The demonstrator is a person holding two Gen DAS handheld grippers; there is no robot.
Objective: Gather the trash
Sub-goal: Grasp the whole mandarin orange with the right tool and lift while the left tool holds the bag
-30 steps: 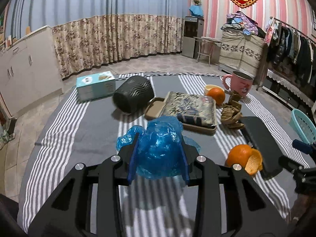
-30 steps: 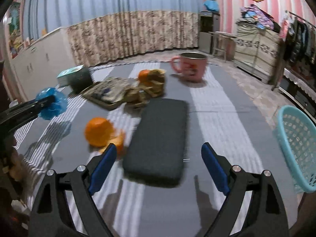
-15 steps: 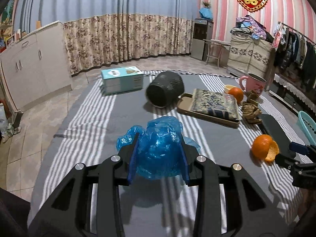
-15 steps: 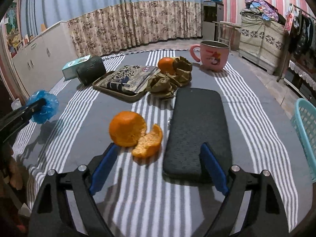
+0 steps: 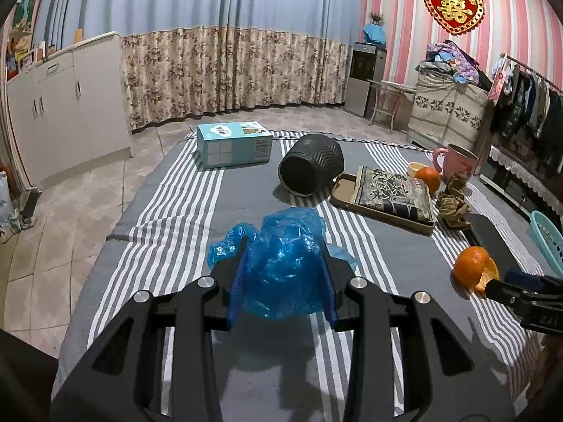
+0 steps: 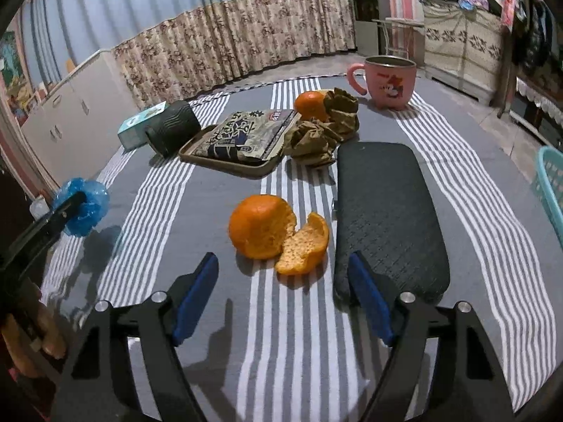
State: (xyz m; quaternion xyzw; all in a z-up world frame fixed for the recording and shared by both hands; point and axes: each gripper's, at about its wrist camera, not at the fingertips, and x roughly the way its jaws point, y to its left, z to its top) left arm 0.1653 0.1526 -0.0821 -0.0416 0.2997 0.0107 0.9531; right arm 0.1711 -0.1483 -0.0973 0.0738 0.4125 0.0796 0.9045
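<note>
My left gripper (image 5: 283,267) is shut on a crumpled blue plastic bag (image 5: 285,263), held above the striped cloth; the same bag (image 6: 84,205) shows at the left edge of the right wrist view. An orange peel (image 6: 278,234), a hollow shell with a loose flap, lies on the cloth just ahead of my right gripper (image 6: 283,263). That gripper's jaws are closing with nothing between them and no contact with the peel. The peel (image 5: 475,270) also shows at the right of the left wrist view. Crumpled brown paper (image 6: 323,130) lies farther back.
A dark flat pad (image 6: 383,211) lies right of the peel. A tray (image 6: 225,165) holds a printed packet (image 6: 246,133). Behind are a tipped black bin (image 5: 311,168), a tissue box (image 5: 234,144), a whole orange (image 6: 309,105), a pink mug (image 6: 388,81) and a teal basket (image 6: 550,190).
My right gripper has swung left from over the dark pad to face the orange peel, and its jaws have narrowed. The left gripper shifted left with the blue bag still held.
</note>
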